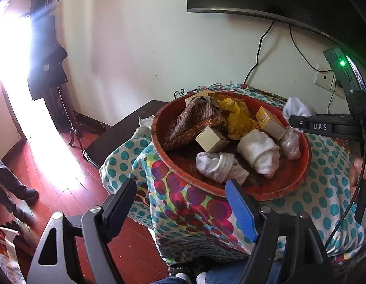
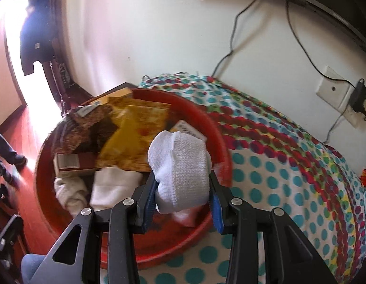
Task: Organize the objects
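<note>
Red bowl (image 1: 303, 165); white sock (image 2: 180, 163); teal-dotted cloth (image 2: 265, 165); yellow bag (image 1: 235, 111).

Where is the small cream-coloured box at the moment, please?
In the left wrist view the cream box lies inside the red tray, left of centre, between the brown patterned packet and the rolled white sock.

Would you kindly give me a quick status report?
Right gripper shut on white sock, above red tray. Left gripper open, empty. Nothing in the way.
</note>
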